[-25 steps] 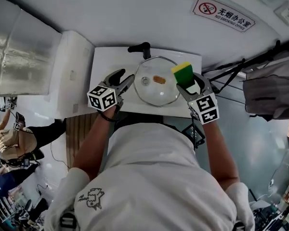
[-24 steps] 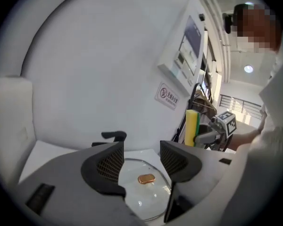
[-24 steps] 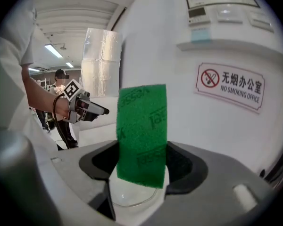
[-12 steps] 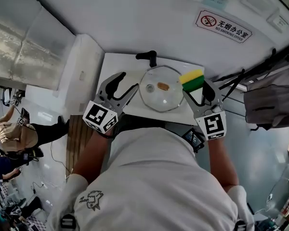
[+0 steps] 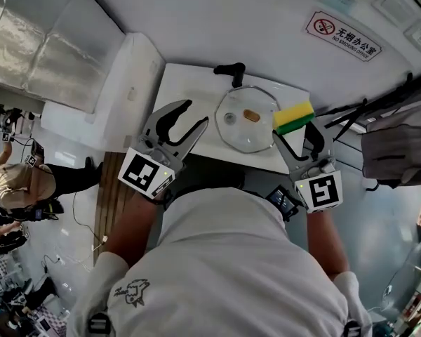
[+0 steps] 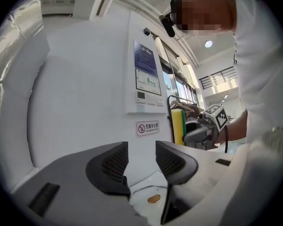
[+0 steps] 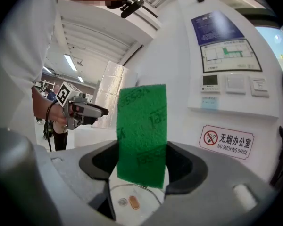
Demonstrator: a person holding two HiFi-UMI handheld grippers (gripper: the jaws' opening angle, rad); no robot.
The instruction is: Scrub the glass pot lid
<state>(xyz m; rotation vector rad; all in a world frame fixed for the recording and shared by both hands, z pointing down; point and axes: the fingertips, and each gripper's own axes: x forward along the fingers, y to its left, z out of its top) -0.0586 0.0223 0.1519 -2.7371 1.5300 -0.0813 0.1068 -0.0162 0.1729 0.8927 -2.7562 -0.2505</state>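
The round glass pot lid (image 5: 249, 120) lies flat in the white sink (image 5: 186, 90), with a small orange mark near its knob. My right gripper (image 5: 295, 128) is raised above the sink's right edge and shut on a yellow-and-green sponge (image 5: 293, 117). In the right gripper view the sponge's green face (image 7: 141, 133) stands upright between the pads, with the lid (image 7: 132, 197) far below. My left gripper (image 5: 194, 113) hovers over the sink's left part. Its jaws have just been closing, still stand apart, and hold nothing (image 6: 141, 159).
A black faucet (image 5: 230, 70) rises at the sink's back edge. On the wall behind are a no-smoking sign (image 5: 344, 34) and a control panel (image 7: 231, 74). A rack with a grey bag (image 5: 396, 146) stands at the right, a white cabinet (image 5: 119, 90) at the left.
Both grippers have lifted up and away from the lid. The left one has rolled and its jaws have narrowed. The sponge stays in the right gripper.
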